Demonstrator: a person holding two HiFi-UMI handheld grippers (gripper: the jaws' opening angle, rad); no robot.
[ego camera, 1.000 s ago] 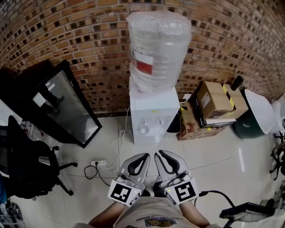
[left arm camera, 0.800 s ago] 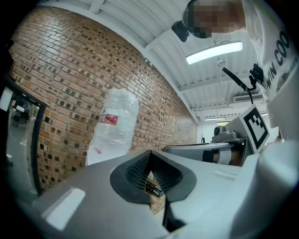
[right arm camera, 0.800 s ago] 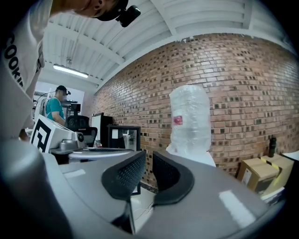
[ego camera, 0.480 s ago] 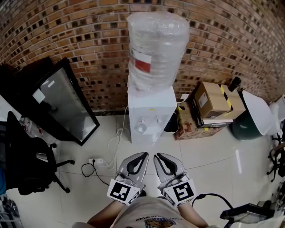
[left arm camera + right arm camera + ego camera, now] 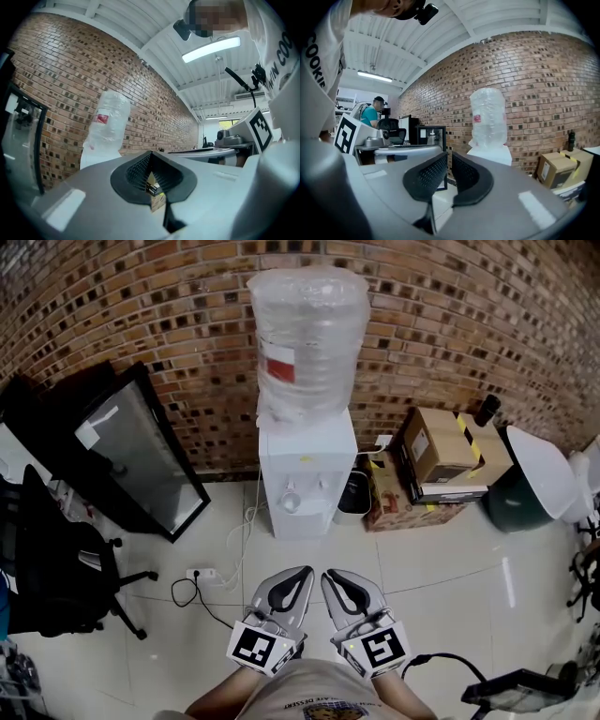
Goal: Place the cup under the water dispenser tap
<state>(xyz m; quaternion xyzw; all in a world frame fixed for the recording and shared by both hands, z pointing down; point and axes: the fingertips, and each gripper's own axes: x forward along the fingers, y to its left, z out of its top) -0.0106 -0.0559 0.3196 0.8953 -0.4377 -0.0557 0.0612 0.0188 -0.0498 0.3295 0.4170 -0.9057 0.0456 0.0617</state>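
The white water dispenser stands against the brick wall with a clear bottle on top. A small pale round thing sits in its tap recess; it is too small to tell whether it is a cup. My left gripper and right gripper are side by side, low and close to the person's body, pointing at the dispenser from well back. The left gripper has its tips together and holds nothing. My right gripper shows only a thin slit between its pads, with nothing in it.
A black-framed glass panel leans on the wall at the left, with an office chair nearer. A power strip and cord lie on the tiles. Right of the dispenser are a small black bin, cardboard boxes and a white-lidded green bin.
In the head view the dispenser has slid left and slightly up as the person moves. Both grippers keep their side-by-side pose, and nothing has been picked up.
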